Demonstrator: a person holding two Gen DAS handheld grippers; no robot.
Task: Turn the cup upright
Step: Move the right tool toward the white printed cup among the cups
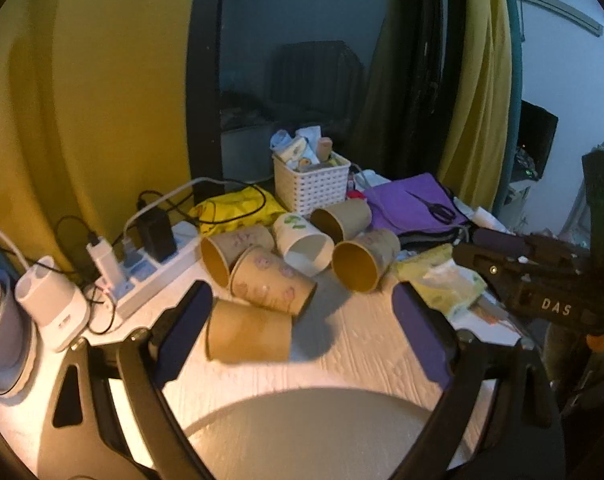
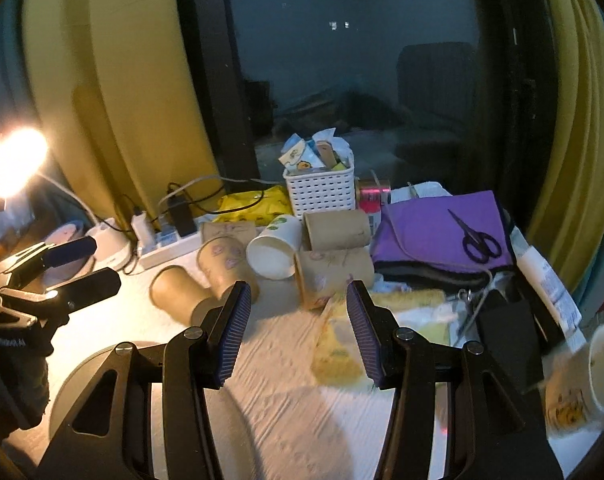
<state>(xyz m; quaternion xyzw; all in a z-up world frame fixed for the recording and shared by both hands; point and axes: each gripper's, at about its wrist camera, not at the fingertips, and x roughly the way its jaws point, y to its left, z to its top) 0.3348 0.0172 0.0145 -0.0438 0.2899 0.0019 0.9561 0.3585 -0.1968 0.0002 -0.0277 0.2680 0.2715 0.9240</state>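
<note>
Several paper cups lie on their sides in a cluster on the white table (image 1: 342, 344). The nearest is a plain brown cup (image 1: 249, 336), also in the right wrist view (image 2: 175, 294). Behind it lie a patterned brown cup (image 1: 271, 280), a white cup (image 1: 304, 242) and a brown cup with its yellow inside showing (image 1: 362, 260). My left gripper (image 1: 302, 312) is open and empty, with the plain brown cup just inside its left finger. My right gripper (image 2: 297, 316) is open and empty, a little short of a patterned cup (image 2: 332, 276).
A power strip (image 1: 149, 276) with plugs and cables lies at the left. A white basket (image 1: 312, 184) stands behind the cups. A purple cloth with scissors (image 2: 478, 236) lies at the right. Yellow tissue packs (image 2: 338, 344), a mug (image 2: 594, 376) and a lit lamp (image 2: 13, 162) are nearby.
</note>
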